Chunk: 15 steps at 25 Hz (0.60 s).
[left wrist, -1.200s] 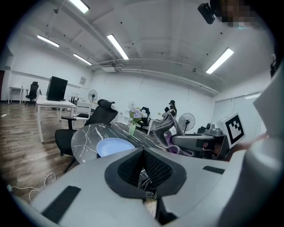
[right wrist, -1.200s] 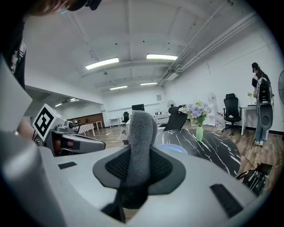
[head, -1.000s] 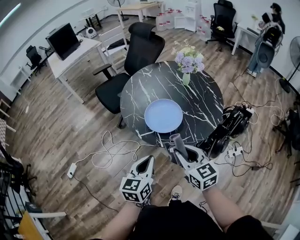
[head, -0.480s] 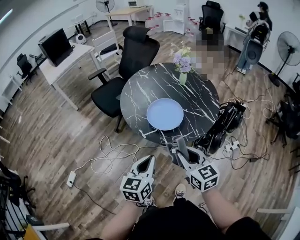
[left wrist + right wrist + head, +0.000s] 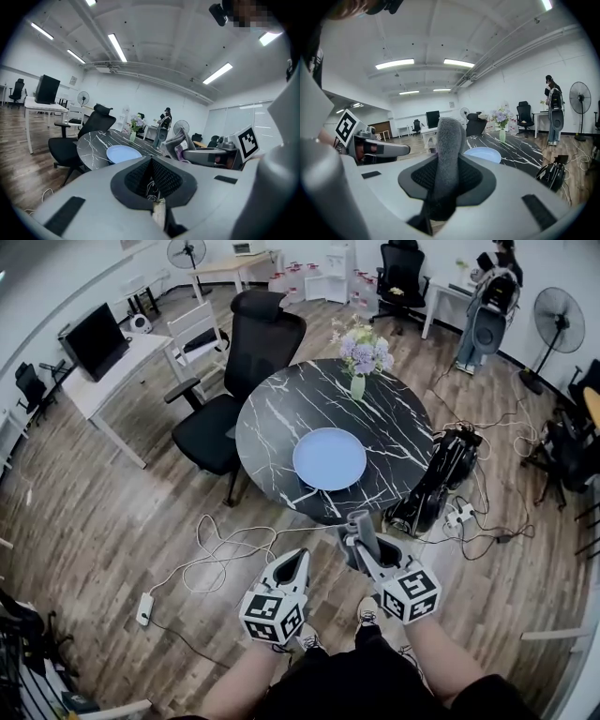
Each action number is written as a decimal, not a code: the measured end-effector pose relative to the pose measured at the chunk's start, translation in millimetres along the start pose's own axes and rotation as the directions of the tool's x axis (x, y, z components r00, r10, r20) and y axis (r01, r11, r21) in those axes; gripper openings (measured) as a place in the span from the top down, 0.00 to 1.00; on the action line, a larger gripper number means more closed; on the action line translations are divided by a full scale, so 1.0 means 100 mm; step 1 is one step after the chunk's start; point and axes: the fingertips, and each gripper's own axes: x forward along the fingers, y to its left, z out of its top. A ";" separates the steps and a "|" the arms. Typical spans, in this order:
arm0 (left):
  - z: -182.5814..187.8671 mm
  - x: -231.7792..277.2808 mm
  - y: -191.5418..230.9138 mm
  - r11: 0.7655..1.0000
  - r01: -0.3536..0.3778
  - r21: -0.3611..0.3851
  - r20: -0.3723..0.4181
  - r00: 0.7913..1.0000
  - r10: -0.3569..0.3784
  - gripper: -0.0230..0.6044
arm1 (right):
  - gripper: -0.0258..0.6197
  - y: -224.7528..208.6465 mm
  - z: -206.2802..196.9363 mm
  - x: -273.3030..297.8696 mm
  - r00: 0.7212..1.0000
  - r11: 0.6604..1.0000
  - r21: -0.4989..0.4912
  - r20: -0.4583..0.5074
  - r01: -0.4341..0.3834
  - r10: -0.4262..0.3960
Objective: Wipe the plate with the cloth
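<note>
1. Ahead of me and below, the round black marble table (image 5: 281,418) fills the middle of the head view, with a black office chair (image 5: 253,343) pushed against its far left side.
2. On the near half of that table lies the pale blue plate (image 5: 329,458), flat and bare, well apart from both claws; a vase of flowers (image 5: 357,385) stands beyond it near the far rim.
3. My two forearms reach forward from the bottom of the head view, side by side over the wooden floor (image 5: 122,512), short of the table's near edge.
4. The left gripper (image 5: 298,561) points towards the table and tilts slightly below level; its jaws are pressed together with nothing between them.
5. The right gripper (image 5: 361,547) sits just beside it, a little nearer the table and at a similar slight downward tilt, its jaws clamped on the cloth (image 5: 360,525).
6. The grey cloth stands up in a roll from between the pads, its tip just short of the table rim in the head view.
</note>
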 end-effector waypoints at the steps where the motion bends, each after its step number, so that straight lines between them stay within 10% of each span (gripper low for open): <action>1: -0.01 -0.02 0.02 1.000 0.004 0.001 -0.004 1.000 -0.004 0.94 | 0.80 0.03 -0.01 0.00 1.000 1.000 0.002 -0.001 0.005 -0.005; 15: -0.04 -0.08 0.12 0.999 0.034 -0.003 -0.013 0.999 -0.034 0.94 | 0.80 0.13 -0.02 0.01 0.999 0.999 0.003 0.000 0.036 -0.036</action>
